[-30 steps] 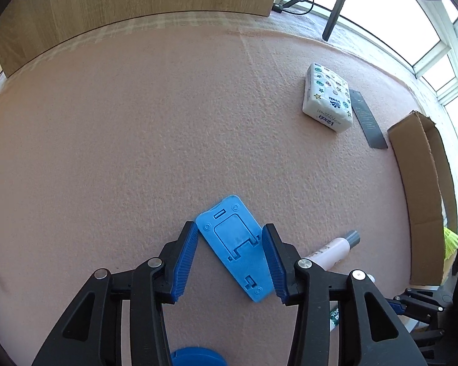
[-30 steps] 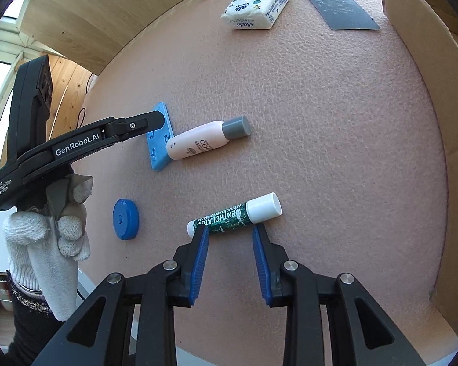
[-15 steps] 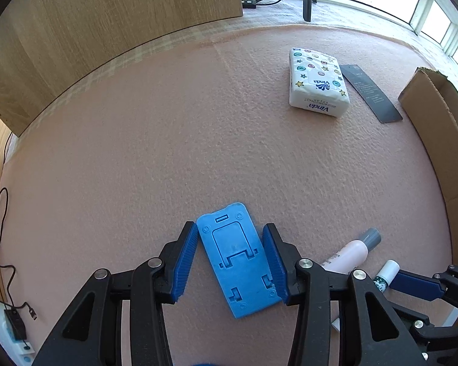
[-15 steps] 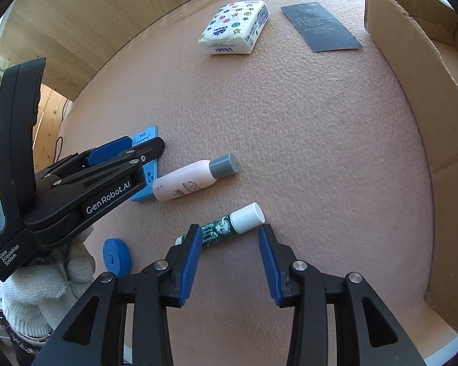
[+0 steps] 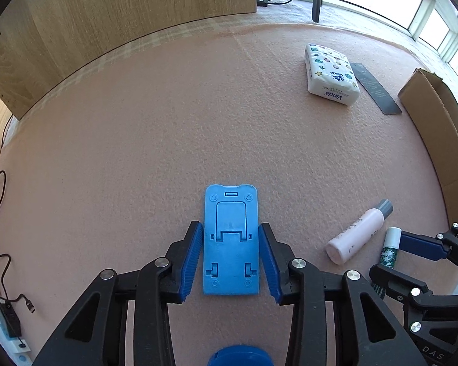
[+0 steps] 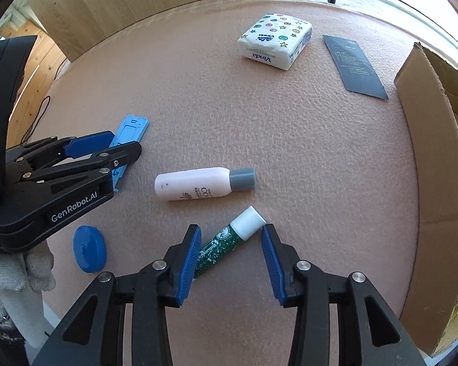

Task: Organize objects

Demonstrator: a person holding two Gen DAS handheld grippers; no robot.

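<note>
Since a second ago the left gripper (image 5: 230,254) has squared itself up on the blue phone stand (image 5: 230,244), which now lies straight between its spread jaws instead of skewed across them; the right gripper (image 6: 231,257) has come in over the green tube (image 6: 229,242), its jaws also spread, one pad close to the tube's lower end, the white cap pointing up between them. Neither thing looks pinched yet, so I'd say both hands are lined up for a grab, 2 pickups at once.

Taking the pink bottle (image 6: 203,183) as the marker: the tube lies just beside it on the near side, the stand off to its left, a blue round lid (image 6: 89,252) nearer and left. Far beyond it sit the tissue pack (image 6: 276,41) and a dark card (image 6: 354,67).

The cardboard box (image 6: 427,152) stands well right of the bottle; something yellow-green and something white show at its edge, little else can be made out inside
</note>
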